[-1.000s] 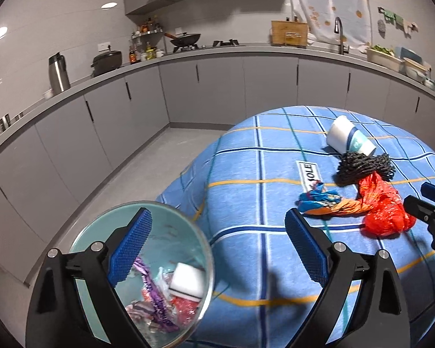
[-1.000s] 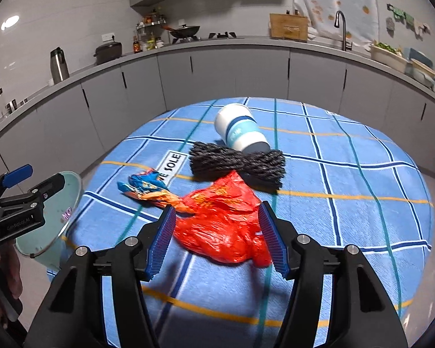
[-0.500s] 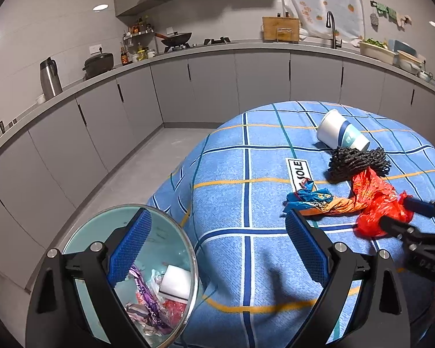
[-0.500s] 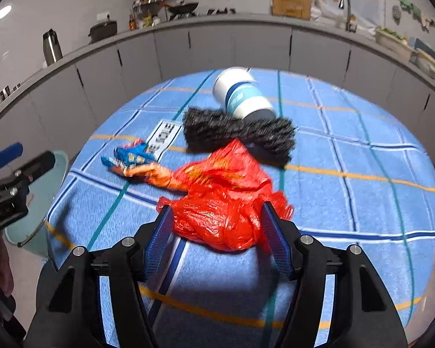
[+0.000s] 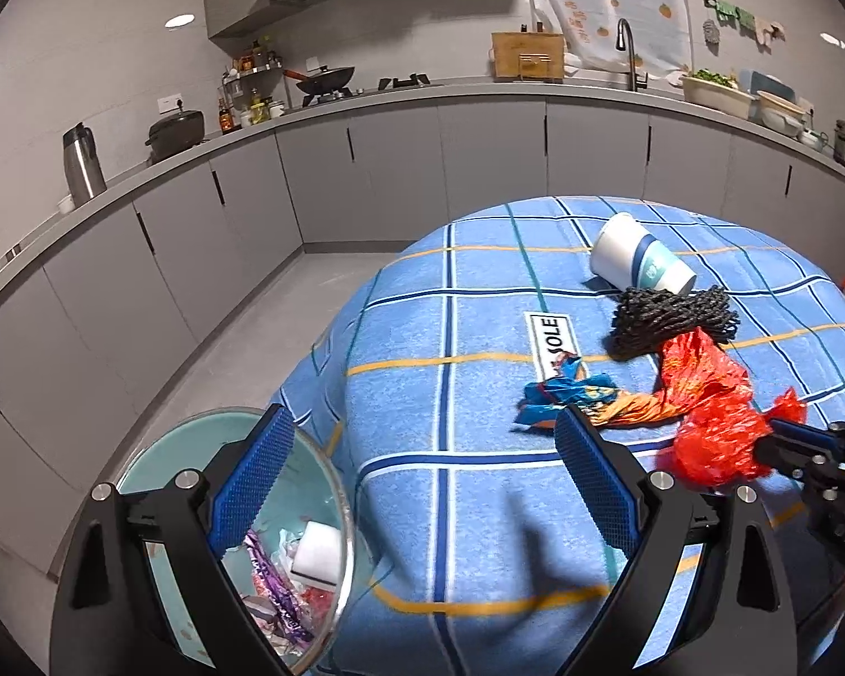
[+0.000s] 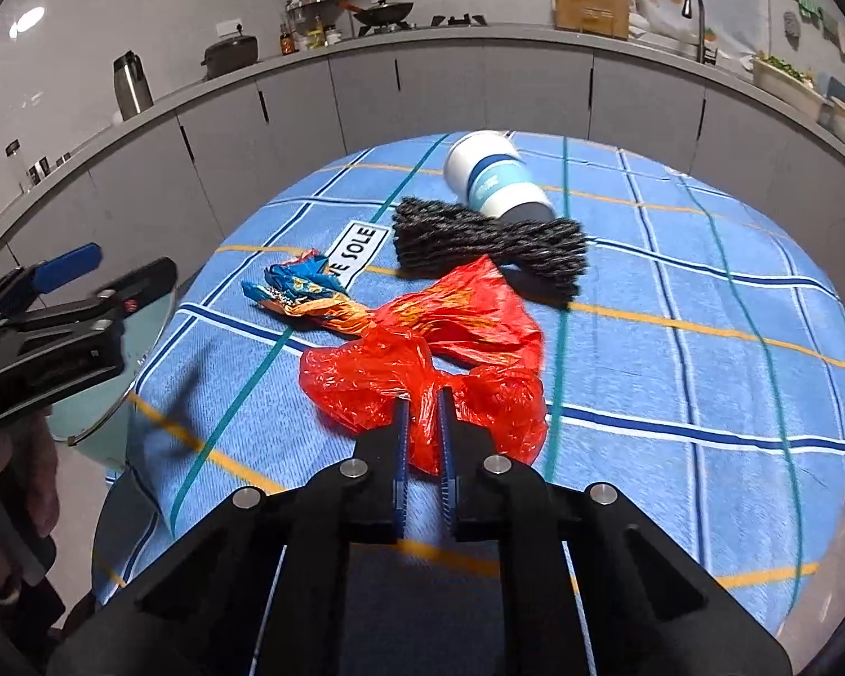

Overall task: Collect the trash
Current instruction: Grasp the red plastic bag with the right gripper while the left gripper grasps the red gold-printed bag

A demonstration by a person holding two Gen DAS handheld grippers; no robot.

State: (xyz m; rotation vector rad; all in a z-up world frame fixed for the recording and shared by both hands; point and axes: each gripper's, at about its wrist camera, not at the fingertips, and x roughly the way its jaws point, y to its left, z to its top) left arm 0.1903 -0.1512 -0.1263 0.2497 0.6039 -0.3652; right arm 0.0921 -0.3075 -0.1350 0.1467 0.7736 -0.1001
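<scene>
The right gripper (image 6: pixel 421 422) sits at lower centre of the right wrist view, its blue pads pinched nearly together on a fold of the red plastic bag (image 6: pixel 422 349). The bag lies crumpled on the blue checked tablecloth (image 6: pixel 676 338) in the middle of the frame. In the left wrist view the same bag (image 5: pixel 710 405) shows at right, bunched against the right gripper's tips.

The bag looks thin, light and limp, so it should lift with little effort. It will likely trail and sag rather than hold shape, and slick film can slide out of a shallow pinch. A grip on a gathered, bunched wad, as here, seems safer than one on a single loose edge.

Touching the bag at its left is a twisted blue and orange wrapper (image 6: pixel 304 296). A black mesh net (image 6: pixel 490 242) lies just behind it, partly overlapped by the bag's upper flap, so either piece may drag along. Behind the net, a white and blue paper cup (image 6: pixel 493 180) lies on its side.

The left gripper (image 5: pixel 422 484) hangs spread wide and empty in the lower part of its view. Its left finger is over the teal trash bin (image 5: pixel 158 467) at lower left, which already holds wrappers and a white block.
</scene>
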